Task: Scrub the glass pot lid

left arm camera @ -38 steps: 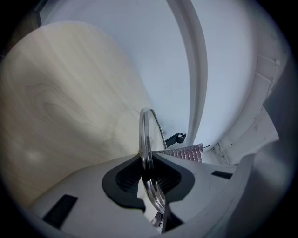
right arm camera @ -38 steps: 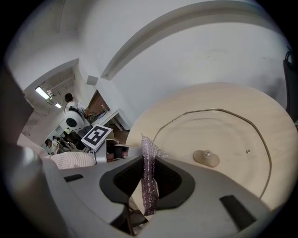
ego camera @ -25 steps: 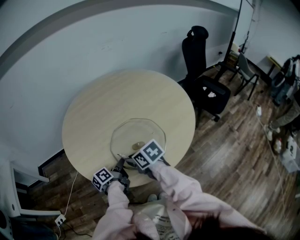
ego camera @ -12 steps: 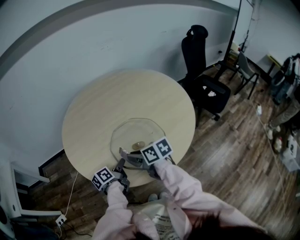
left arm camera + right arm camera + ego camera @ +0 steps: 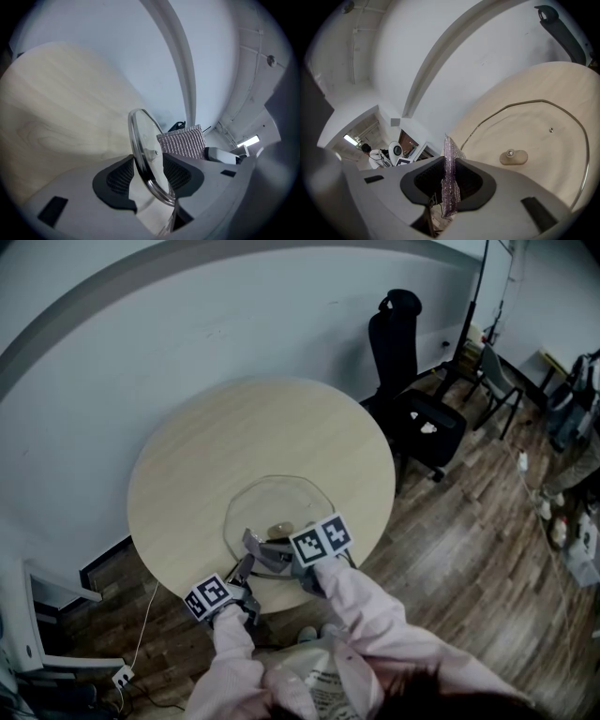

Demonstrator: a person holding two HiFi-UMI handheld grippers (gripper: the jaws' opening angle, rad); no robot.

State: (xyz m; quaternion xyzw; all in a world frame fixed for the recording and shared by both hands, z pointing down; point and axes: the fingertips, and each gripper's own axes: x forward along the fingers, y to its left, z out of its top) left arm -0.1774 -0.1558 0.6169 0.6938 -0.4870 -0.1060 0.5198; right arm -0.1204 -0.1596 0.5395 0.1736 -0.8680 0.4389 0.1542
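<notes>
Lid (image 5: 274, 505) is lying on the desk (image 5: 234, 427), its rim (image 5: 155, 189) loose between my left hand-held gripper's (image 5: 148, 169) wide jaws, which have just been opening. My right hand-held gripper (image 5: 449, 182) is pinching the scourer (image 5: 451, 166). I'm judging a re-clamp wise before scrubbing.

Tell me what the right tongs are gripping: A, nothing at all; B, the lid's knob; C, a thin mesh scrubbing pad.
C: in the right gripper view the right tongs are closed on a thin mesh scrubbing pad, and the knob of the glass lid sits apart from them.
</notes>
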